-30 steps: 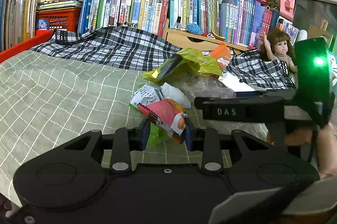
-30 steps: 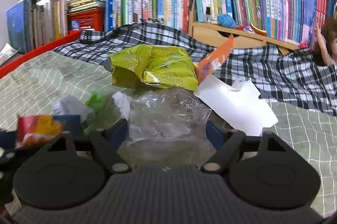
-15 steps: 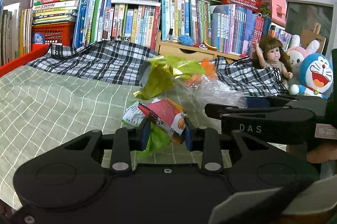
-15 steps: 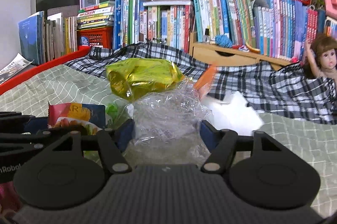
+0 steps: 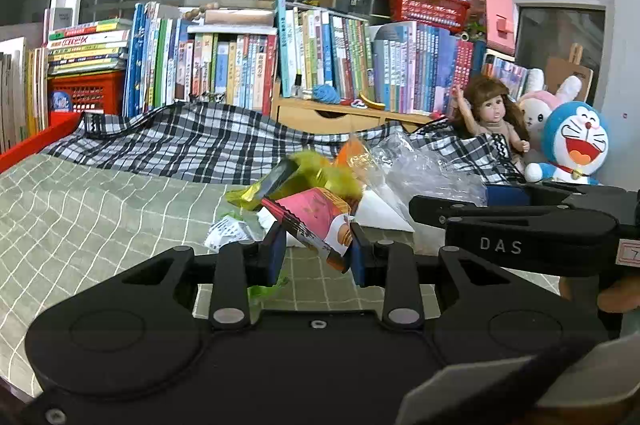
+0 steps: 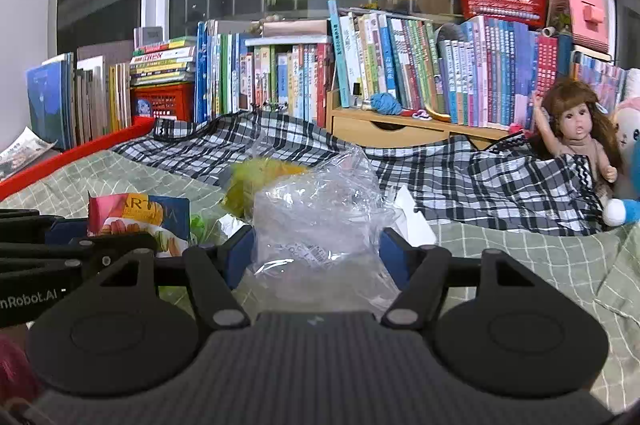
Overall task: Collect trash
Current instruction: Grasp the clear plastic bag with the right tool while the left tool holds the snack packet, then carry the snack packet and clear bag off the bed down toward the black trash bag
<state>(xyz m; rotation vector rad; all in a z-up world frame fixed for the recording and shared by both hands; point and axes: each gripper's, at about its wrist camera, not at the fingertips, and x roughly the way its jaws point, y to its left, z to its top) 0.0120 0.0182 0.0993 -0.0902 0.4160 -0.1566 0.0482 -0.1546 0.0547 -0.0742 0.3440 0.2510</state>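
- Two grippers, both loaded, above the green checked bedspread [image 5: 92,209].
- Left gripper [image 5: 316,245], lower centre of the left wrist view: jaws narrow, clamped on a pink snack wrapper [image 5: 316,213].
- Right gripper [image 6: 316,253], lower centre of the right wrist view: jaws have just been closing, set fairly wide, pads pressing a crumpled clear plastic bag [image 6: 320,213] between them.
- Yellow-green wrapper [image 6: 260,181] blurred, just behind the bag.

yellow wrapper [image 6: 260,181] blurred, blue plush toy [image 6: 628,201] cut off
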